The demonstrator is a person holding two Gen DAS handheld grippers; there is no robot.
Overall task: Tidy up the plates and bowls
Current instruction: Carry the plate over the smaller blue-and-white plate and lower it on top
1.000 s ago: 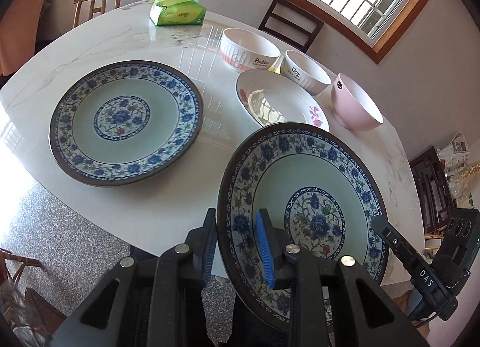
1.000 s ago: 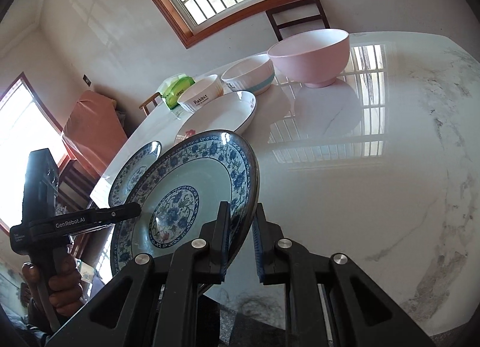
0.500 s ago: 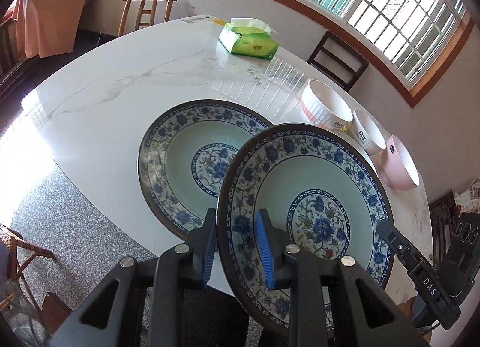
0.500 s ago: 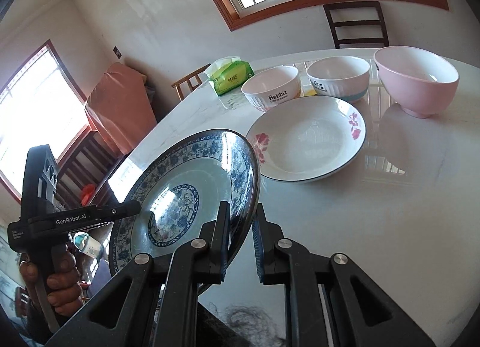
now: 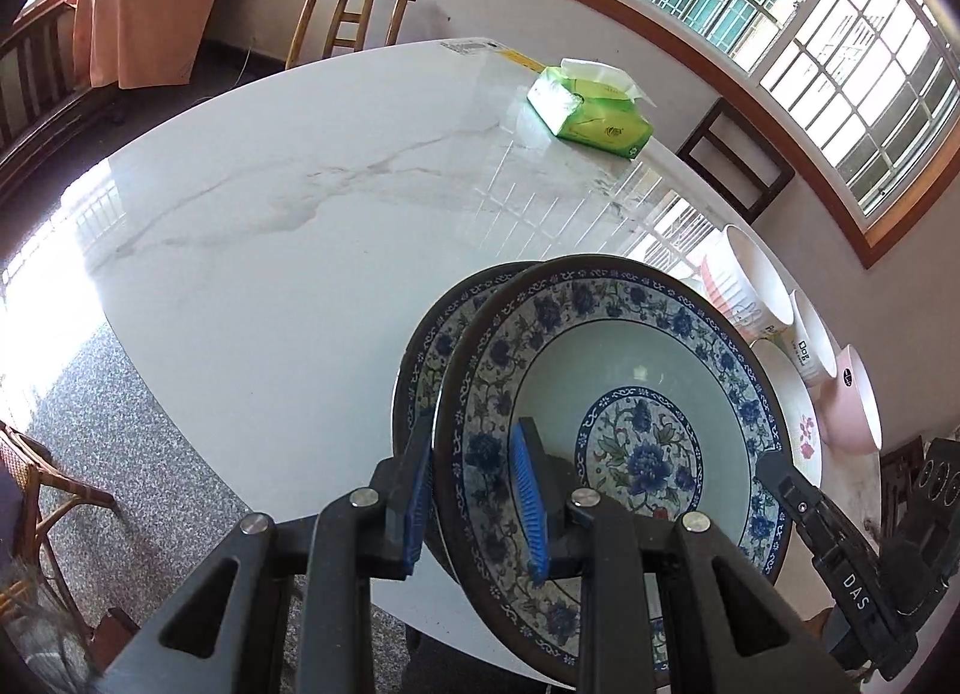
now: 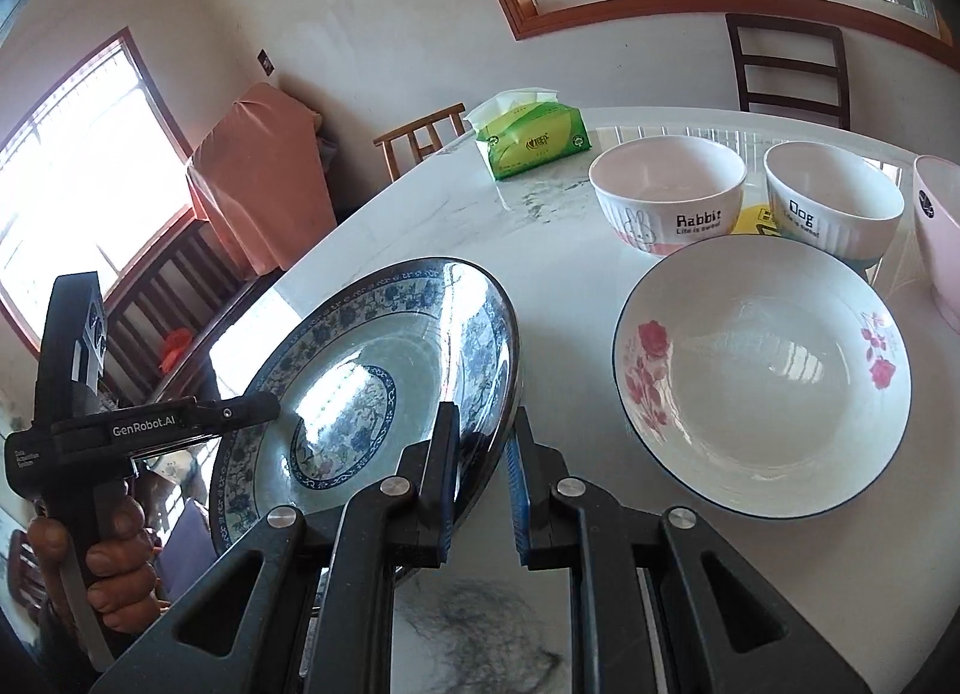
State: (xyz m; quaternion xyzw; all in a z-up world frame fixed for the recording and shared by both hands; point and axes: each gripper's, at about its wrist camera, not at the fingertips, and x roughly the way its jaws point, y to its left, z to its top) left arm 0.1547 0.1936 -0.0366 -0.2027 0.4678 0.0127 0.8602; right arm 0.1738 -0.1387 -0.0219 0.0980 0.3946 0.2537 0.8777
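Over marble table, round glazed plate, seemingly ceramic

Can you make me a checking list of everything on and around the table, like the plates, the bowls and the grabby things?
Surface: white marble table, glossy.
Job's things: held blue plate above second blue plate; rose plate; Rabbit bowl; Dog bowl; pink bowl.
Clutter: green tissue pack.
Grippers: left gripper and right gripper each clamp the held plate's rim.
Cables: nothing seen.
Surroundings: windows, chairs, speckled floor.
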